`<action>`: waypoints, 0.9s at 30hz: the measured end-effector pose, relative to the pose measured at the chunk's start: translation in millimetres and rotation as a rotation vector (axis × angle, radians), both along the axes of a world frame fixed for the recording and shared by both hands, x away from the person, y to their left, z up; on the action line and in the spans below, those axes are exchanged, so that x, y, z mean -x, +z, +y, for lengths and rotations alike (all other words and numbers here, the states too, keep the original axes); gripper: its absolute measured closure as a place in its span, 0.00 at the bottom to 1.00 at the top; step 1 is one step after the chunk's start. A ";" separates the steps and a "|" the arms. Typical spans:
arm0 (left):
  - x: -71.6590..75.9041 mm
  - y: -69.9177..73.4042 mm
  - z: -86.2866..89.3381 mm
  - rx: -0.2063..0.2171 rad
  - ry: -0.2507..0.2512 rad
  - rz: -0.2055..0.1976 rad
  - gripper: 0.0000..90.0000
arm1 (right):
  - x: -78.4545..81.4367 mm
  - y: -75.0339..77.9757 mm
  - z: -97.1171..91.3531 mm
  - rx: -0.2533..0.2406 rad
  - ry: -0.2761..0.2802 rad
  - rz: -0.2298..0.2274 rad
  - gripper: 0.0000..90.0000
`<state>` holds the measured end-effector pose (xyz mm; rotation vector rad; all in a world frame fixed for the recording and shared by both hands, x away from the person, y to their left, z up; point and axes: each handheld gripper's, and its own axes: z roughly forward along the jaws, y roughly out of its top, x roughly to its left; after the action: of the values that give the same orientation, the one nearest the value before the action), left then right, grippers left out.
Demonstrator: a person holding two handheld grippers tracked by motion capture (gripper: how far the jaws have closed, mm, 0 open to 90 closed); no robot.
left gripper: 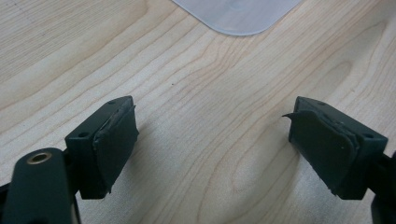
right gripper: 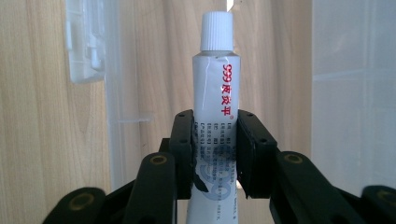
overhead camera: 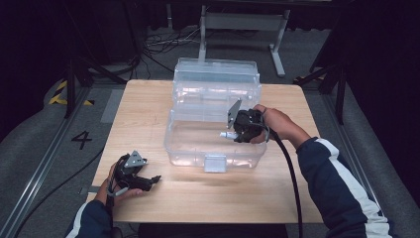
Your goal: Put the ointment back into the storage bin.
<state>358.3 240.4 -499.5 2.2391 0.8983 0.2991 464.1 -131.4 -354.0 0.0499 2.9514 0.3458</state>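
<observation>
The right claw (right gripper: 215, 154) is clamped on a white tube (right gripper: 215, 98), which stands straight out ahead of it between the pads, capped end farthest from the claw. Claw and tube hang over the open clear box (overhead camera: 188, 144) on the counter (overhead camera: 148, 104). The left claw (left gripper: 212, 149) rests apart over bare counter, the box's corner lying ahead of it.

The high view is soft and low in detail: the table (overhead camera: 148, 104) is evenly lit from above, its surroundings nearly black. Both gripper views are bright and sharper. Soft shadows spread under the left gripper's jaws, and the tube (right gripper: 216, 93) carries faint glare.
</observation>
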 end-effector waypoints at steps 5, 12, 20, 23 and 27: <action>0.0 0.0 0.0 0.000 0.000 0.000 0.17 | -3.4 -8.5 1.9 0.022 -0.011 0.014 0.78; -0.1 0.0 0.0 0.000 -0.001 0.000 0.17 | -4.3 -21.9 3.4 0.032 -0.017 0.037 0.78; -0.1 0.0 0.0 0.001 0.000 0.001 0.17 | -4.1 -36.6 1.3 0.052 -0.023 0.075 0.78; -0.2 0.0 0.0 0.000 -0.001 0.000 0.17 | -3.2 -42.6 1.5 0.057 -0.024 0.096 0.78; -0.2 -0.1 0.0 0.001 -0.001 0.001 0.17 | -1.4 -47.3 1.9 0.063 -0.023 0.106 0.78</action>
<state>358.5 240.4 -499.6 2.2389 0.8978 0.2976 465.5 -129.5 -401.2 0.0967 3.0611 0.2544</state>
